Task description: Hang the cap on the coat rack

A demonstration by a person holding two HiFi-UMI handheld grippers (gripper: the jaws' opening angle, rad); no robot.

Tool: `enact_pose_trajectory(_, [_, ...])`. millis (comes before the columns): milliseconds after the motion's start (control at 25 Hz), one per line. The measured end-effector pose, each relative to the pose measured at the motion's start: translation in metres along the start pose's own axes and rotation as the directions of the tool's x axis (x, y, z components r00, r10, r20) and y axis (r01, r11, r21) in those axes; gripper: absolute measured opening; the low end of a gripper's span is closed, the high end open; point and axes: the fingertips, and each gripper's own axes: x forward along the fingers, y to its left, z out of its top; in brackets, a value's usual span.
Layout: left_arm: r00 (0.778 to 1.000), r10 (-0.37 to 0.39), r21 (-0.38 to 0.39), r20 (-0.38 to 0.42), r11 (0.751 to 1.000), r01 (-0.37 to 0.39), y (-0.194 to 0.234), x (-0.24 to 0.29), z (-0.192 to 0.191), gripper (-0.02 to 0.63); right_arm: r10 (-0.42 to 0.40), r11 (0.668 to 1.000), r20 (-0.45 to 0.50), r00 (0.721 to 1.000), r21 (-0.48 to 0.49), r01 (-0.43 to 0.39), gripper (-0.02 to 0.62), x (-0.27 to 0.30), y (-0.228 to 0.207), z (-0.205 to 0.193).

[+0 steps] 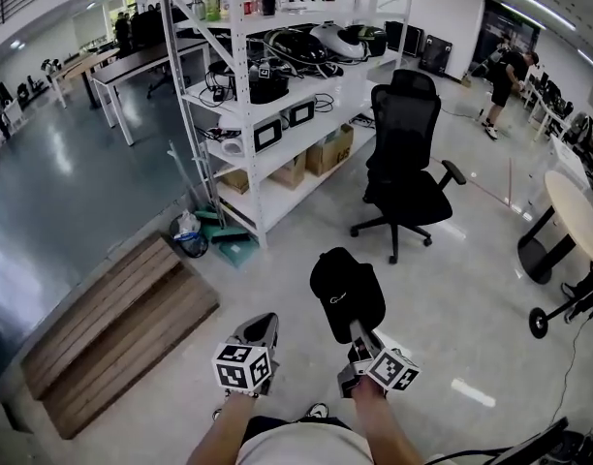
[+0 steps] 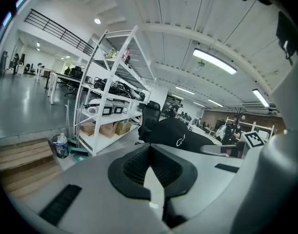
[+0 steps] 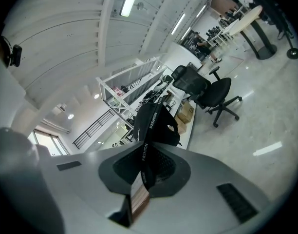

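Note:
A black cap (image 1: 346, 292) with a small white logo is held up in front of me over the floor. My right gripper (image 1: 357, 331) is shut on the cap; in the right gripper view its strap (image 3: 146, 145), printed FASHION, runs between the closed jaws and the cap body (image 3: 155, 123) stands beyond them. My left gripper (image 1: 261, 329) is shut with nothing in it, level with the right one and to its left. In the left gripper view the cap (image 2: 177, 133) shows just right of the closed jaws. No coat rack shows close by.
A white shelving unit (image 1: 277, 105) with boxes and cables stands ahead. A black office chair (image 1: 405, 168) is right of it. A wooden pallet (image 1: 112, 327) lies at the left, a round table (image 1: 574, 216) at the right. A person stands far back right (image 1: 500, 76).

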Motion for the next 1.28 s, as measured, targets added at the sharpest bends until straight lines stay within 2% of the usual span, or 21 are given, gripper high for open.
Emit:
enact_pose_trajectory(280, [0.994,0.108,-0.034,0.029,0.994,-0.107,0.055,-0.045,0.003,0.003,0.064,0.998,-0.075,0.995,0.013,-0.063,0.02,0.037,0.04,-0.04])
enact_pose_trajectory(560, [0.976,0.212,-0.079,0.055,0.975,-0.208,0.131,-0.106,0.001,0.003,0.139,0.99,-0.175,0.975,0.004,-0.141,0.02,0.083,0.099,-0.109])
enact_pose_trajectory(1080, [0.905,0.399,-0.228,0.15,0.904,-0.361,0.265,-0.235,0.006,0.003,0.251,0.96,-0.357,0.9,-0.026,-0.278,0.02,0.149,0.219,-0.233])
enact_pose_trajectory(1280, [0.875,0.458,-0.257,0.156,0.874,-0.412,0.31,-0.285,-0.002,0.003,0.288,0.947,-0.405,0.868,-0.013,-0.32,0.02,0.17,0.263,-0.284])
